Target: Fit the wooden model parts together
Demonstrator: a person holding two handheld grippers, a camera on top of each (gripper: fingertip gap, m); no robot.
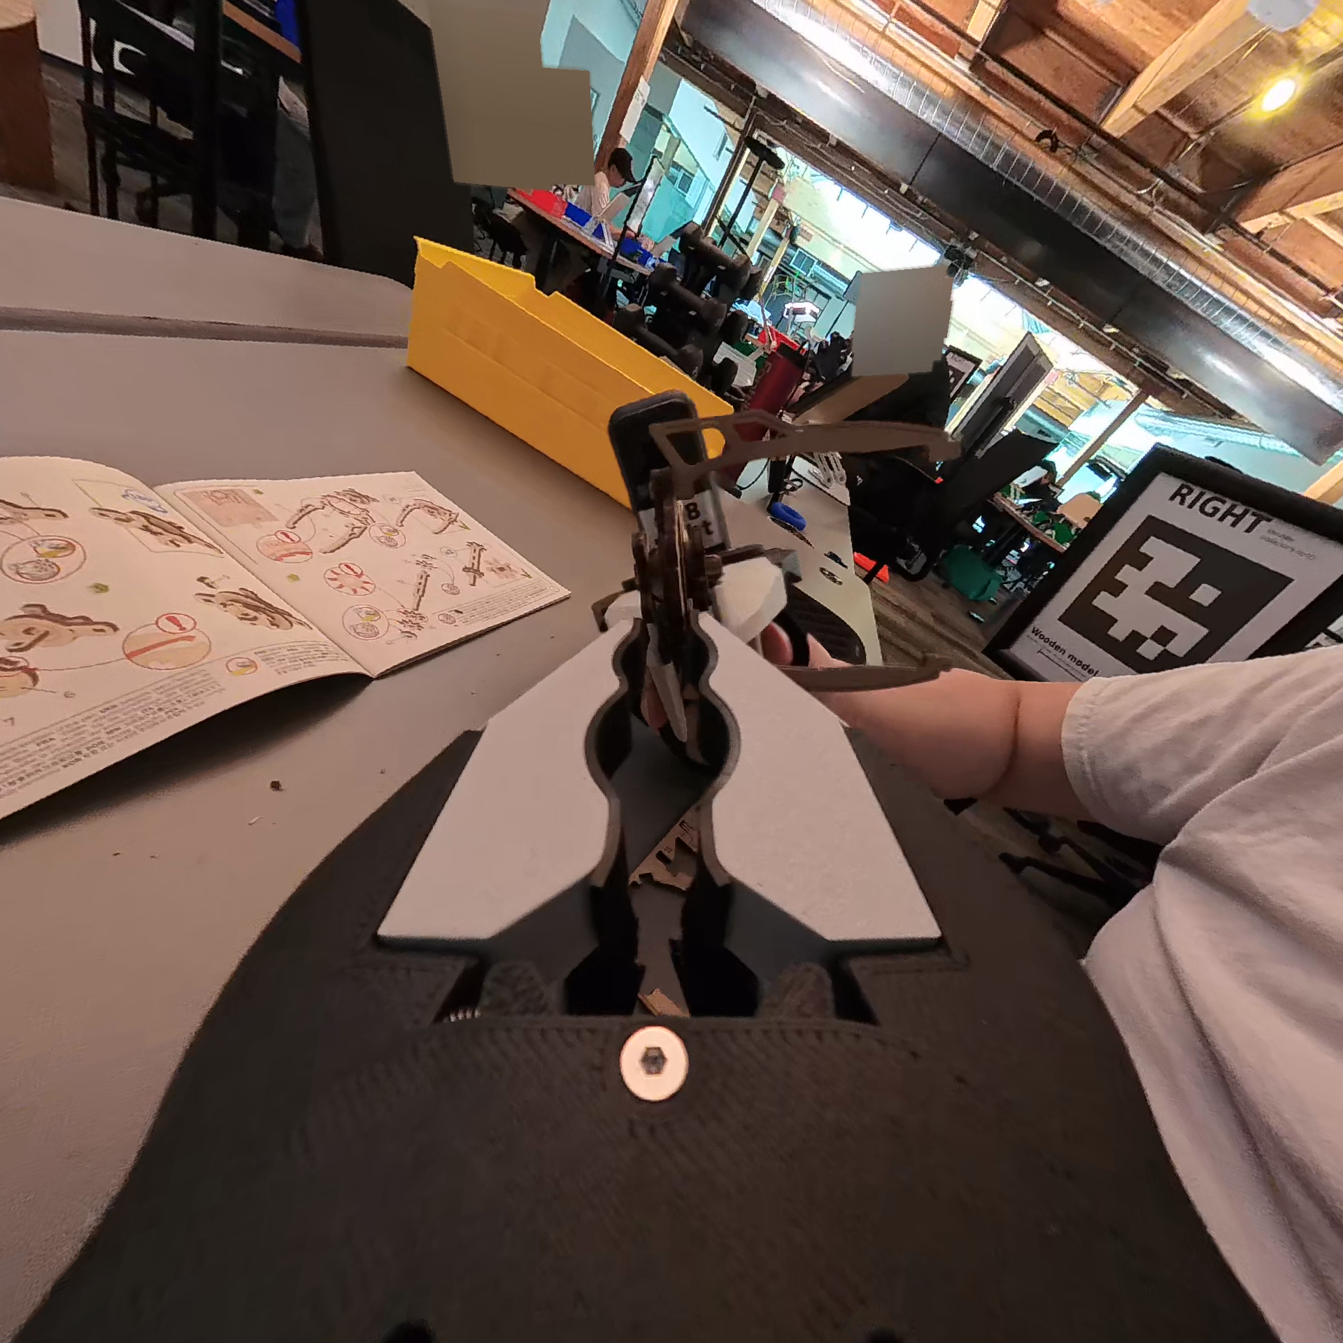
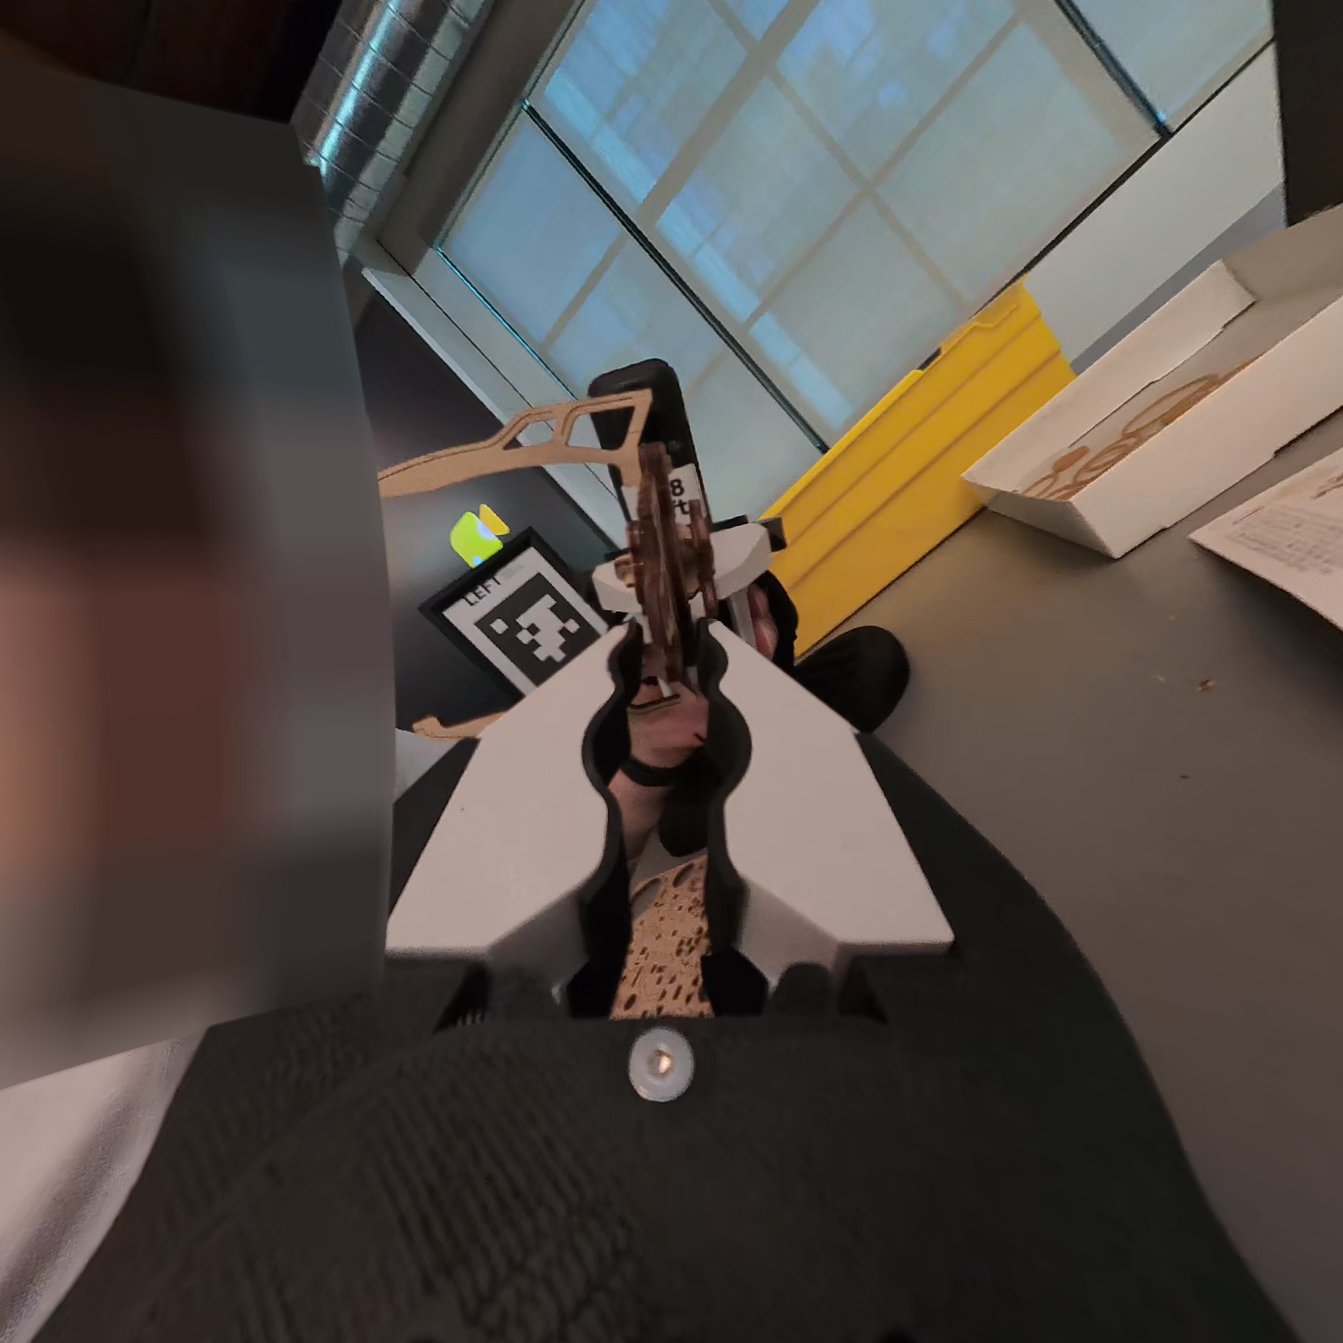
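Note:
A wooden model (image 1: 670,563) of stacked dark gear discs with a long thin curved arm (image 1: 807,436) is held in the air between both grippers. My left gripper (image 1: 665,639) is shut on its lower edge. In the right wrist view the same model (image 2: 663,552) sits edge-on at my right gripper (image 2: 668,643), which is shut on it, and its curved arm (image 2: 523,445) reaches left. Each view shows the other gripper's white fingers (image 1: 756,590) (image 2: 737,559) just behind the model, gripping from the opposite side.
An open instruction booklet (image 1: 254,581) lies on the grey table (image 1: 145,908), a yellow bin (image 1: 523,363) behind it. A white box of wooden sheets (image 2: 1134,450) stands at the right. A punched wooden sheet (image 2: 665,945) lies below the right gripper. Framed marker boards (image 1: 1177,581) (image 2: 523,625) stand nearby. Left and right tips are no more than a few centimetres apart.

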